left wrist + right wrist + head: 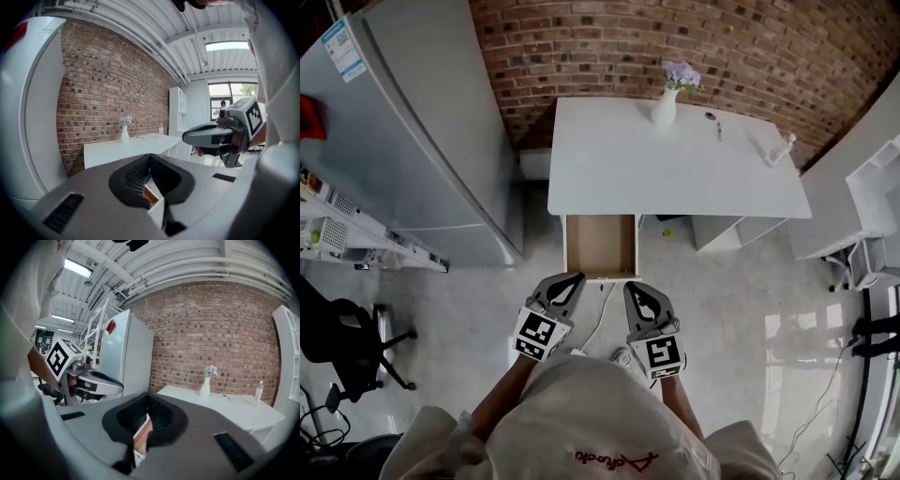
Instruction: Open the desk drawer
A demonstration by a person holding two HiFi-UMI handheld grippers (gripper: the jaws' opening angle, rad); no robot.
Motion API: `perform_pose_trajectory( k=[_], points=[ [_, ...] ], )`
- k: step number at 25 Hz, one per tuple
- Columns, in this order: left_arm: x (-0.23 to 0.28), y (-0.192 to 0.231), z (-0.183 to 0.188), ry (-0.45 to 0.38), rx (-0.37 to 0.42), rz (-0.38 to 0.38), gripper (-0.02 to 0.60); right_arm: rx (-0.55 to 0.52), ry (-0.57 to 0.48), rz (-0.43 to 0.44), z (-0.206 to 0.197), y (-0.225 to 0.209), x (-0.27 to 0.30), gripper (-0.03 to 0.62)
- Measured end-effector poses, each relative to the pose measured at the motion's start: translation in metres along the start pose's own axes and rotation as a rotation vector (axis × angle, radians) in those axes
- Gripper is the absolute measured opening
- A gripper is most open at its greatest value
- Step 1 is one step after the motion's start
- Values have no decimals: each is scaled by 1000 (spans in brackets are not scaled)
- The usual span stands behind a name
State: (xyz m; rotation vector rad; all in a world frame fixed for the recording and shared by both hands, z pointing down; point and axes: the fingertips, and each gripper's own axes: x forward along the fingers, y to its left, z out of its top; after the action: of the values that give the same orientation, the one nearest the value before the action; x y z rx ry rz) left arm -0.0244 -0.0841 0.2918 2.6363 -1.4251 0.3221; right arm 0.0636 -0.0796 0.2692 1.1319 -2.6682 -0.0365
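Office-like studio room, indicated by a bare brick wall (675,47), a white desk (675,169), a wheeled office chair (345,345), a tall refrigerator (417,131) and exposed ceiling pipes (197,266).

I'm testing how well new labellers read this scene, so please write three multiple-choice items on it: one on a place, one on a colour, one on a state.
1. Where does the vase stand?
A) on the desk, near the brick wall
B) on the floor by the office chair
C) on the metal shelf

2. What colour are the flowers in it?
A) red
B) purple
C) yellow

3. How is the drawer under the desk?
A) shut flush
B) lifted out and lying on the desktop
C) pulled out, its inside showing

Answers:
1 A, the vase sits at the desk's far edge by the wall.
2 B, the blooms are pale purple.
3 C, the head view looks down into the drawer's open brown inside.
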Motion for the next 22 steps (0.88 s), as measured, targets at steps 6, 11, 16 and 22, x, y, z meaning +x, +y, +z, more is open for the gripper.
perform_pose_trajectory(
  k=[6,11,16,22],
  points=[
    [-2,-29,-3,7,11,53,12,11,-11,35,-20,0,-44,17],
    [-16,-66,-4,31,19,147,12,7,-14,83,-35,-11,-89,17],
    [-37,-98,-15,67,-10,239,12,19,34,164,-59,-14,-125,17],
    [-39,-108,-27,83,-55,282,12,47,59,178,-72,-20,-147,17]
  ],
)
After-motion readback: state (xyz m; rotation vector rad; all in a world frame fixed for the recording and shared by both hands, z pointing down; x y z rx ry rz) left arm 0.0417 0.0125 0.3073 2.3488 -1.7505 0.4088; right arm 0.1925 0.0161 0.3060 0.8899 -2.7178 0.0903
